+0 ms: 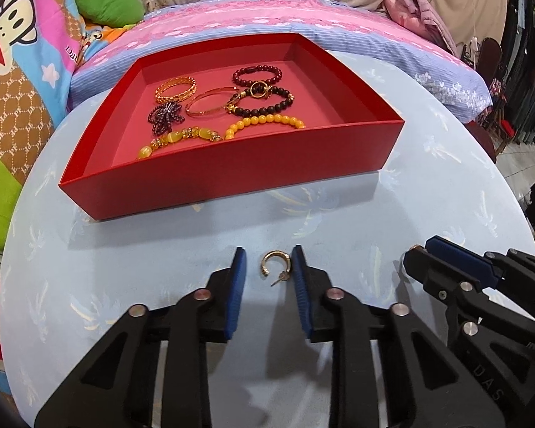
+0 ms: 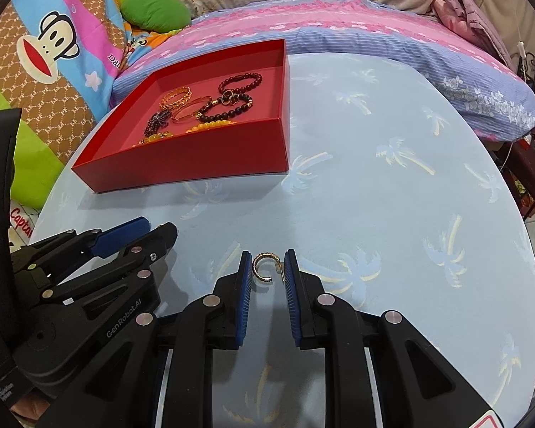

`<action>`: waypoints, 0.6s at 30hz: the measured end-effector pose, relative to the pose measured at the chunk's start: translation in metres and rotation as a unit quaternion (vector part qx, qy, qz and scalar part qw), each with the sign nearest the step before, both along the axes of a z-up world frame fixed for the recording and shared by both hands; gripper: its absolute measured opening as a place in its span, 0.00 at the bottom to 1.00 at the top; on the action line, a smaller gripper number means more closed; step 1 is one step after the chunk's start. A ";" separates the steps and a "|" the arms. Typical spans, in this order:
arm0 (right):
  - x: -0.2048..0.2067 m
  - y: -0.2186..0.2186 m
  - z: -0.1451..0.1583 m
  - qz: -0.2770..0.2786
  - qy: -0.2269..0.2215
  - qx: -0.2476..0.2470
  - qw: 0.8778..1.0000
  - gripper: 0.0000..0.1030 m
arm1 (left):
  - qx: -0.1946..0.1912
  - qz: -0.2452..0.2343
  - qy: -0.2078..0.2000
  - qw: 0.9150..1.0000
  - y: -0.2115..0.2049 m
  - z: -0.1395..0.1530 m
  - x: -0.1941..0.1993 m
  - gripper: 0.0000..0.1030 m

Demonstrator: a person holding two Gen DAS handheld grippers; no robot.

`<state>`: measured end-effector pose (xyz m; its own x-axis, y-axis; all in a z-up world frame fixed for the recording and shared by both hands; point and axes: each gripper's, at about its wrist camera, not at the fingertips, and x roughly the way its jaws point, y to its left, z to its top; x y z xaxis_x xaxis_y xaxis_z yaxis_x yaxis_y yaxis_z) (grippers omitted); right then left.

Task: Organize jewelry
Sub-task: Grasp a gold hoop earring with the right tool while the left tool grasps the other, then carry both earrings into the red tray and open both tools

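While most of the jewelry already lies in the red box [image 1: 232, 164] ahead of both tools, two gold hoop earrings are left on the light blue tabletop [image 2: 374, 214], so the task looks close to done but not finished. Inside the box are beaded bracelets in dark red, near-black and yellow, a gold bangle [image 1: 176, 89], a thin gold ring-shaped bangle and a purple beaded cluster.

One hoop earring [image 1: 275, 263] lies flat between the fingertips of the left tool [image 1: 269, 267], whose blue pads stand apart on either side of it; the right pad looks very near or touching the hoop, the left pad clear of it. This earring is an open C-shaped hoop with a thin post sticking out.

A second hoop earring [image 2: 264, 266] lies between the parted pads of the right tool [image 2: 266, 271], not yet gripped. It is a textured gold C-hoop, its post close against the right pad.

Both earrings are small and flat, so pinching them off the tabletop will probably be fiddly.
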<state>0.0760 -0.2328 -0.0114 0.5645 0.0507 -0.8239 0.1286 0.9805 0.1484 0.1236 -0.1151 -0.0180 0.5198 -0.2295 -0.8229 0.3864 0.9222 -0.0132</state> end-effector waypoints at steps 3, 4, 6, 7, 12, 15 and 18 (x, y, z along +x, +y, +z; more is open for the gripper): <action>0.001 0.001 0.000 0.001 0.000 0.001 1.000 0.17 | -0.001 -0.001 0.001 1.000 0.001 0.000 0.000 0.16; 0.001 0.001 0.000 0.001 0.000 0.001 1.000 0.17 | -0.002 -0.002 0.003 1.000 0.001 0.001 -0.001 0.16; 0.000 0.002 0.001 0.002 -0.001 0.001 1.000 0.17 | -0.003 -0.003 0.004 1.000 0.001 0.001 -0.002 0.16; 0.000 0.002 0.002 0.002 -0.002 0.001 1.000 0.17 | -0.004 -0.004 0.005 1.000 0.001 0.002 -0.003 0.16; -0.003 0.006 0.007 0.005 -0.008 0.001 1.000 0.17 | -0.009 -0.004 0.011 1.000 0.003 0.005 -0.009 0.16; -0.006 0.009 0.014 0.009 -0.015 0.000 1.000 0.17 | -0.011 -0.002 0.010 1.000 0.006 0.012 -0.013 0.16; -0.008 0.014 0.022 0.013 -0.024 -0.001 1.000 0.17 | -0.013 0.003 0.007 1.000 0.011 0.021 -0.016 0.16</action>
